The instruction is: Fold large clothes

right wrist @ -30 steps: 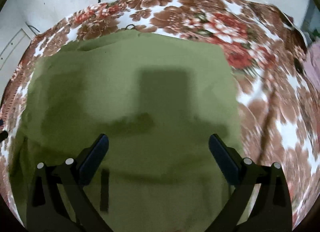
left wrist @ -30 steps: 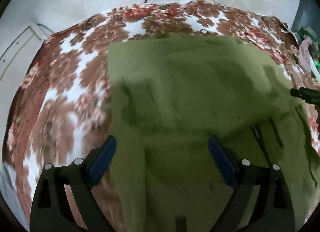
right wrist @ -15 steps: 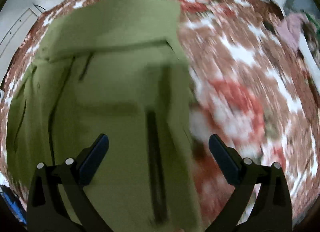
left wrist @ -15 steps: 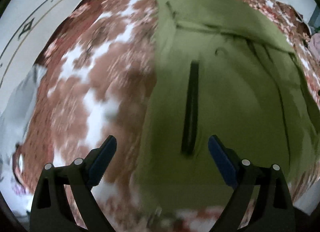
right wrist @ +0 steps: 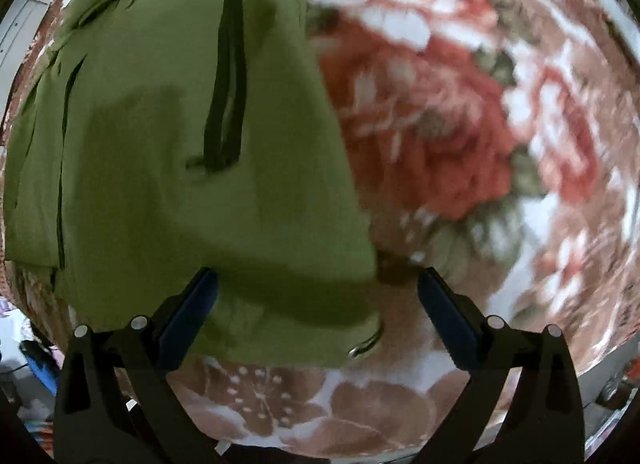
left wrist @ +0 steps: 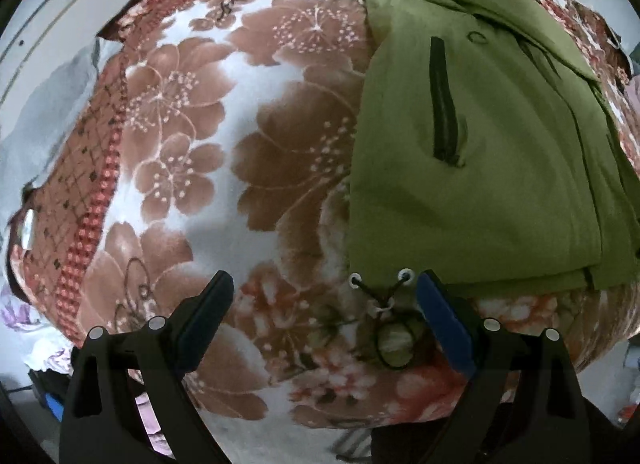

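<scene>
Garment: an olive-green jacket lies flat on a flowered blanket, its far part doubled over into a layered band, a dark pocket zip showing on top.
Progress: judging by the stacked layers along the jacket's far and side edges, at least one fold is made; the near hem lies open toward the camera, so a further fold to bring it down to a compact bundle looks to be left.
Left tool: the left tool hovers just in front of the jacket's near hem, its blue pads spread wide and holding nothing.
Drawcord: a dark cord with a round toggle trails out of two white eyelets at the jacket's near corner, lying on the blanket between the left tool's pads.
Right tool: the right tool is also spread wide, empty, poised over the jacket's other near corner, which curls up a little; a metal ring shows at its edge.
Surface: the blanket, printed in brown and red blossoms on white, covers the surface beneath the jacket and hangs over its near edge.
Room: beyond the blanket on the jacket's left, a pale floor with a thin lined border; odd items, too blurred to name, sit low beside the blanket's near edge.
</scene>
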`<state>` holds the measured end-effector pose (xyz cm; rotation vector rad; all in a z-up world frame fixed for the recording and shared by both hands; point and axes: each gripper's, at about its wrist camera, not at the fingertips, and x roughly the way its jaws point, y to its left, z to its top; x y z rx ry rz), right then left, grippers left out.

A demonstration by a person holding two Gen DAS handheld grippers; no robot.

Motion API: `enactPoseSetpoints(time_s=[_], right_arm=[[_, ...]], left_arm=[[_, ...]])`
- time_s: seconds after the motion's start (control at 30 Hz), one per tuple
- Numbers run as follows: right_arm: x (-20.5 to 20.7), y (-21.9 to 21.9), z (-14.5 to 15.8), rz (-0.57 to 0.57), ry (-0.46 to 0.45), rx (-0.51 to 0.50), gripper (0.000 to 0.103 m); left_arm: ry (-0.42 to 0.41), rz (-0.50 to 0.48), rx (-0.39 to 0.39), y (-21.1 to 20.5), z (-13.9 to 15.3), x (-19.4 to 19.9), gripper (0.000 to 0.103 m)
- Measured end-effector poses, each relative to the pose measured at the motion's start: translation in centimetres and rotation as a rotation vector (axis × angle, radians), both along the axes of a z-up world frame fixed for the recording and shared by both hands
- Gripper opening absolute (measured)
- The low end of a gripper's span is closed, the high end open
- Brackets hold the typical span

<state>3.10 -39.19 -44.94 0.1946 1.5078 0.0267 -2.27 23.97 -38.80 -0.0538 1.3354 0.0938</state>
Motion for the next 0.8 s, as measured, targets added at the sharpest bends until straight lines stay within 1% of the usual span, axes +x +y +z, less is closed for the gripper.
enactPoseSetpoints(time_s=[0.1, 0.17, 0.23, 0.3, 0.33, 0.37, 0.4, 0.47, 0.5, 0.53, 0.57, 0.6, 0.63, 0.67, 0.7, 0.73, 0.77, 0.8], right_arm=[[-0.1, 0.7, -0.8, -0.014, 0.020, 0.048, 0.098], [0.4, 1.4, -0.8, 0.002, 0.015, 0.080, 0.098], [0.9, 2.2, -0.8, 0.033, 0.022, 0.068, 0.098], [1.1, 2.0, -0.9, 0.002, 0.034, 0.107, 0.092], [1.2, 1.7, -0.9, -0.026, 0.039, 0.131, 0.089], [1.2, 1.7, -0.7, -0.028, 0.041, 0.140, 0.080], [1.2, 1.7, -0.5, -0.014, 0.043, 0.149, 0.065], [1.3, 1.7, 0.3, 0.013, 0.041, 0.162, 0.056], [1.3, 1.7, 0.6, 0.023, 0.039, 0.163, 0.055], [1.3, 1.8, 0.7, 0.037, 0.041, 0.154, 0.055], [1.3, 1.8, 0.5, 0.044, 0.044, 0.144, 0.055], [1.5, 1.7, 0.2, 0.047, 0.051, 0.137, 0.057], [1.7, 2.0, -0.5, 0.043, 0.062, 0.135, 0.057], [1.8, 2.2, -1.1, 0.036, 0.072, 0.140, 0.059], [1.9, 2.3, -1.5, 0.031, 0.077, 0.141, 0.059], [2.0, 2.4, -1.7, 0.029, 0.080, 0.137, 0.058], [2.0, 2.6, -1.6, 0.027, 0.085, 0.126, 0.051], [2.0, 2.8, -1.2, 0.027, 0.085, 0.124, 0.028]], left_arm=[[-0.004, -0.010, -0.113, 0.1, -0.9, 1.2, 0.091], [-0.001, -0.024, -0.179, -0.3, -1.7, 2.2, 0.091], [0.029, -0.045, -0.235, -1.2, -3.0, 3.1, 0.089], [0.062, -0.059, -0.308, -2.2, -4.1, 3.6, 0.083], [0.070, -0.067, -0.298, -2.7, -4.3, 3.6, 0.079], [0.071, -0.076, -0.285, -3.2, -4.3, 3.6, 0.072], [0.075, -0.089, -0.292, -3.6, -4.0, 3.7, 0.068], [0.057, -0.105, -0.317, -3.9, -2.9, 3.8, 0.061], [0.048, -0.112, -0.334, -4.0, -2.6, 3.8, 0.061], [0.049, -0.118, -0.335, -3.9, -2.6, 3.9, 0.061], [0.058, -0.120, -0.323, -3.7, -3.1, 3.9, 0.065], [0.087, -0.118, -0.289, -3.4, -4.3, 3.9, 0.066], [0.113, -0.115, -0.270, -3.0, -5.5, 4.0, 0.065], [0.111, -0.112, -0.284, -2.8, -6.1, 4.0, 0.063], [0.111, -0.108, -0.288, -2.9, -6.2, 4.1, 0.062], [0.114, -0.107, -0.293, -3.2, -6.0, 4.3, 0.056], [0.113, -0.117, -0.299, -3.7, -5.6, 4.4, 0.049], [0.097, -0.146, -0.314, -4.2, -4.9, 4.4, 0.038]])
